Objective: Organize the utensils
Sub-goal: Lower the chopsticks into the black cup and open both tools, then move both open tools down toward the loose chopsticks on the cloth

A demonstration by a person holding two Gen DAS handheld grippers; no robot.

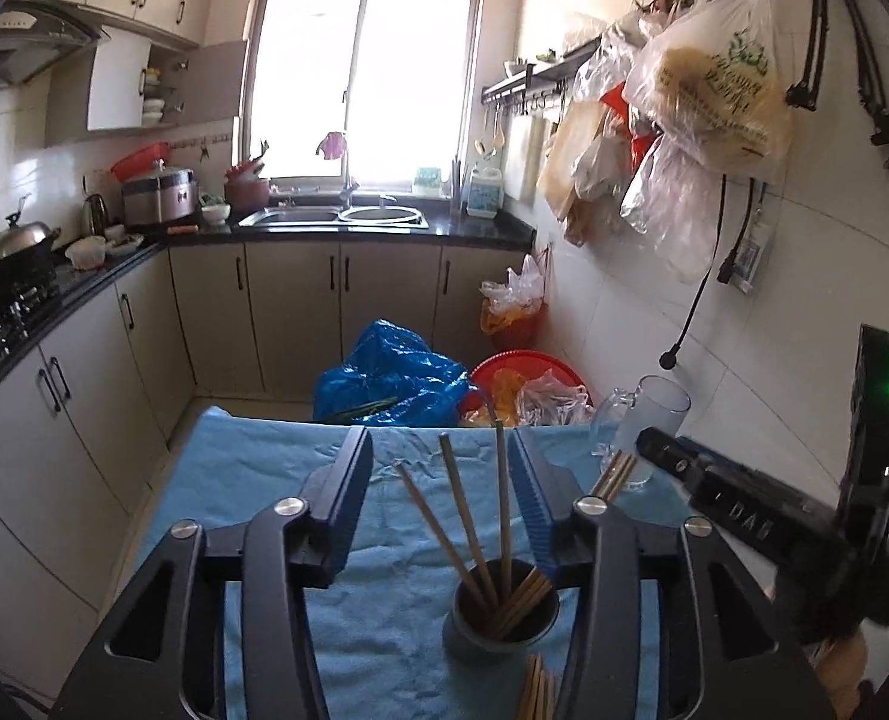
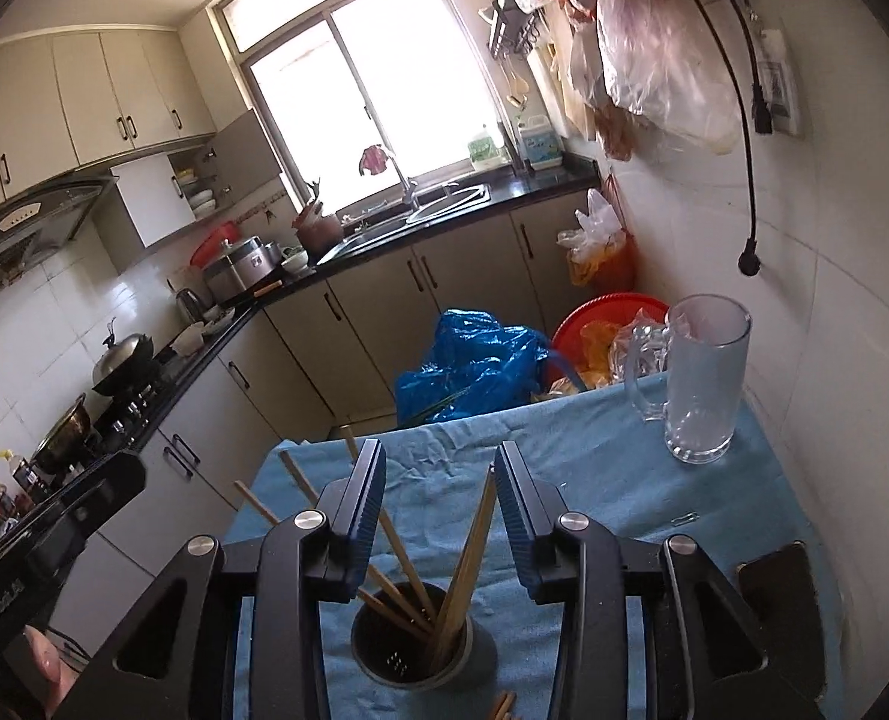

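A dark cup (image 1: 504, 612) (image 2: 411, 642) stands on the blue cloth (image 1: 252, 480) (image 2: 594, 468) and holds several wooden chopsticks (image 1: 465, 516) (image 2: 471, 546) that fan upward. My left gripper (image 1: 438, 447) is open just above the cup, and three of the sticks rise between its jaws, untouched by the pads. My right gripper (image 2: 438, 456) is also open over the same cup; a pair of sticks leans close to its right finger (image 2: 519, 516), with no squeeze visible. More chopsticks (image 1: 537, 690) (image 2: 501, 705) lie on the cloth in front of the cup.
An empty glass mug (image 1: 642, 420) (image 2: 702, 384) stands at the table's far right corner by the tiled wall. A dark flat object (image 2: 774, 576) lies at the right edge. Beyond the table are a blue bag (image 1: 390, 378) and a red basin (image 2: 606, 324).
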